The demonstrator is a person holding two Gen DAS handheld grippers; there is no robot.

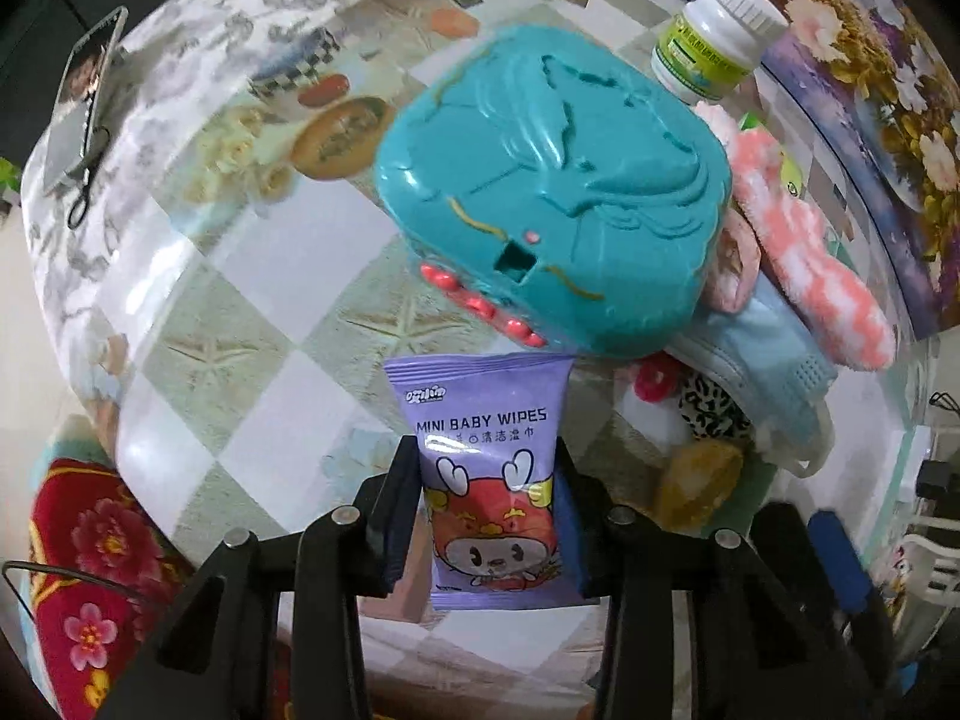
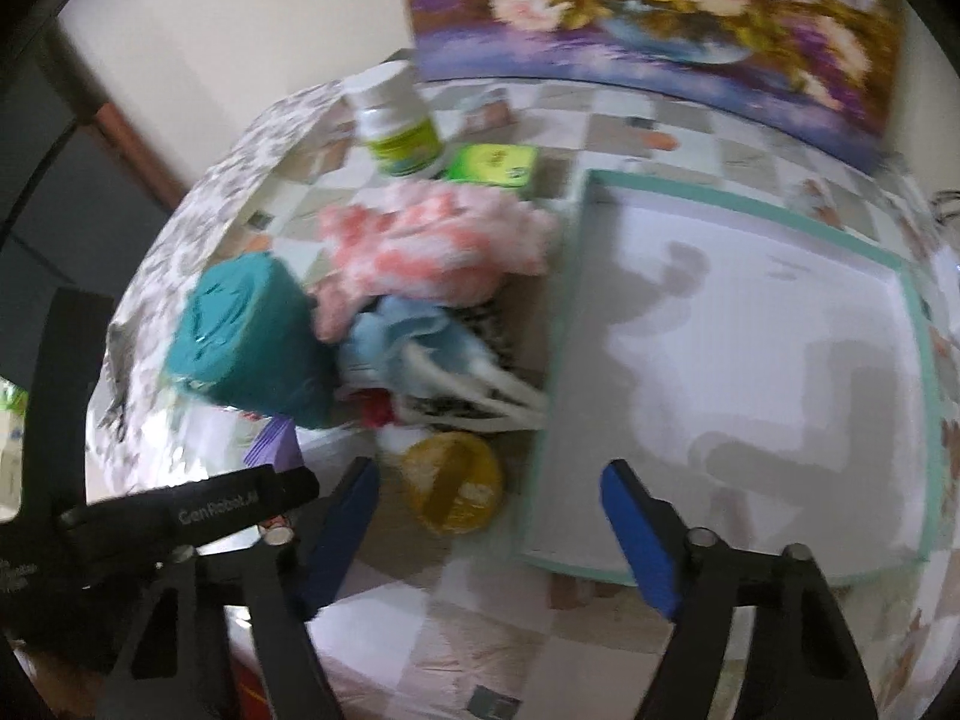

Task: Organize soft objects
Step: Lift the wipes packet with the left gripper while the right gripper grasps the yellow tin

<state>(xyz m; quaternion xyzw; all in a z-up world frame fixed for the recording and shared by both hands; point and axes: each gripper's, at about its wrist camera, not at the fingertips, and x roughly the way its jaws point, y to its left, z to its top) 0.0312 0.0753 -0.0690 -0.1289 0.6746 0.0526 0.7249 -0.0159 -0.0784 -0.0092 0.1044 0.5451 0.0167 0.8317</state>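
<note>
My left gripper (image 1: 489, 516) is clamped on the wipes (image 1: 489, 468), a purple pack lifted clear of the table (image 1: 252, 360), just in front of the teal box (image 1: 552, 192). My right gripper (image 2: 489, 531) hangs wide open with nothing between its pads, over the near edge of the tray (image 2: 918, 324). That tray looks bare: white floor, only shadows on it, so I judge the sorting barely begun. The wipes would be the first piece to go in. Left in the pile between box and tray are the pink sock (image 2: 432, 240), the blue mask (image 2: 408, 330), something leopard-print under them, and a yellow round thing (image 2: 453, 483) that may be a sponge, though the right view is too blurred to be sure. The bottle (image 1: 714, 42) and box are hard, so I would leave them
</note>
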